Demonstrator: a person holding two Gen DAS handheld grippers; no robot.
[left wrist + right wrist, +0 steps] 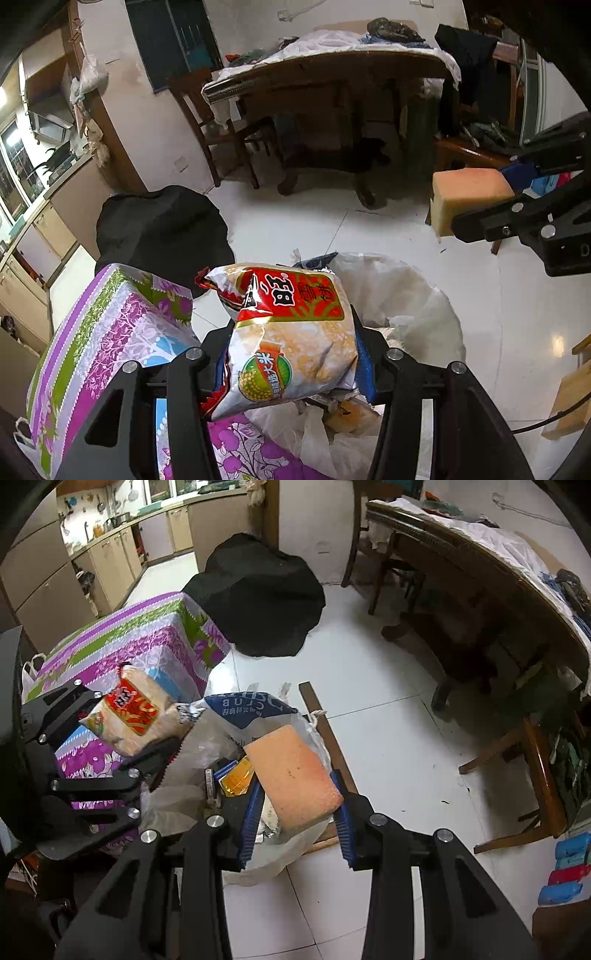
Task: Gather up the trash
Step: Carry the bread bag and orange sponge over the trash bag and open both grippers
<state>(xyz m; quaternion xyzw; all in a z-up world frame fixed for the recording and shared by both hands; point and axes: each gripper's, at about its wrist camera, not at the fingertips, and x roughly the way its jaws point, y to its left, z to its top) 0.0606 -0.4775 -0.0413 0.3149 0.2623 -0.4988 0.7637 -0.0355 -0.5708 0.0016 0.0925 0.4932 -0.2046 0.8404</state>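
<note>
Left gripper clamps a rice-cracker snack bag; right gripper clamps an orange sponge. Both hang above the white trash bag, which already contains refuse. Release remains outstanding.

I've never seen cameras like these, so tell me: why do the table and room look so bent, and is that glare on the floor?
Left wrist view: the fisheye lens bows the wooden table and blackens the corners; a lamp glares off the floor tiles. Right wrist view: the same bending curves the table edge, the kitchen is bright, and the sponge and snack bag stay sharp.
</note>
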